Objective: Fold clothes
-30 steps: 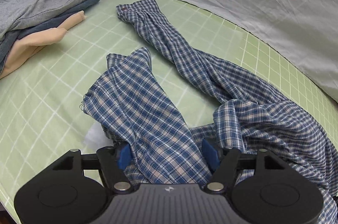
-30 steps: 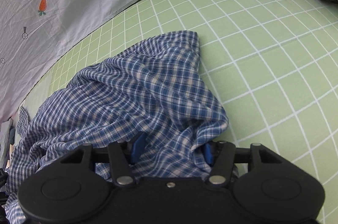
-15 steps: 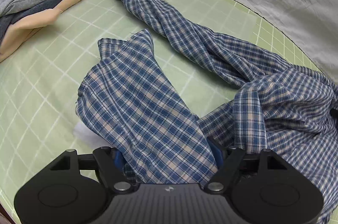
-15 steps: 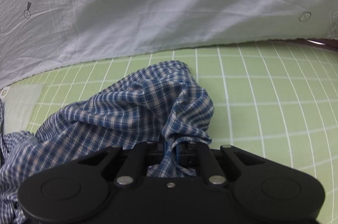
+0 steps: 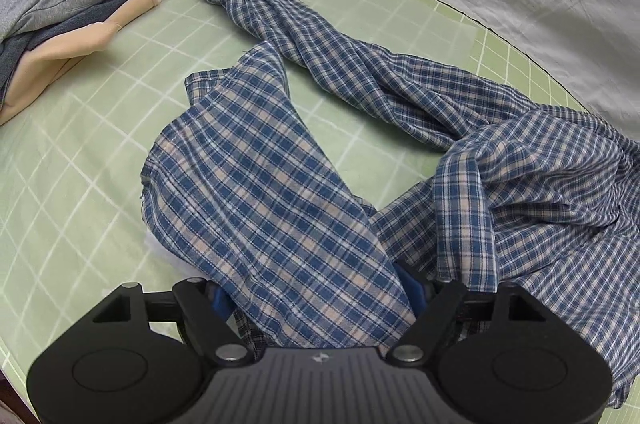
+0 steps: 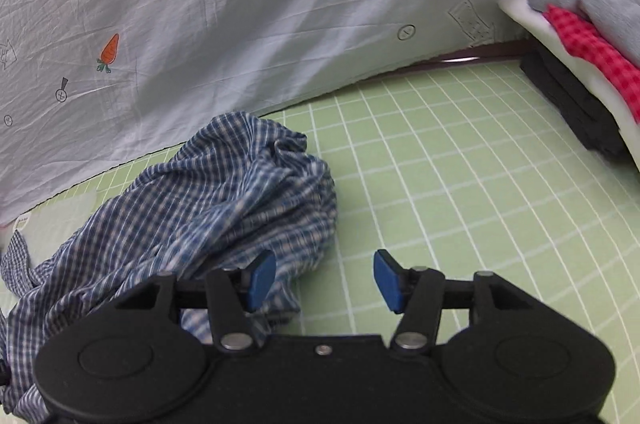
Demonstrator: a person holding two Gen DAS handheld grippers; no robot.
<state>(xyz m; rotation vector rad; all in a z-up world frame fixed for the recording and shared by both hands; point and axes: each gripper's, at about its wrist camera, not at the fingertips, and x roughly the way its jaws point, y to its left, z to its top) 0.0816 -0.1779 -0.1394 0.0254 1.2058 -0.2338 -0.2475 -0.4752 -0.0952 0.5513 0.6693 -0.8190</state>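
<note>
Now the plaid shirt [image 5: 280,208] lies crumpled on the green tabletop [image 5: 80,184]; left gripper [image 5: 316,298] fingers stand wide around a fold, right gripper [image 6: 325,278] fingers wide, empty. Bunched sleeves may tangle when lifted.

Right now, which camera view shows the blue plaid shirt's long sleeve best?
The left wrist view: the long sleeve of the blue plaid shirt runs twisted across the green grid mat to its cuff. The right wrist view shows only a bunched heap of that shirt, beside the open right gripper.
</note>
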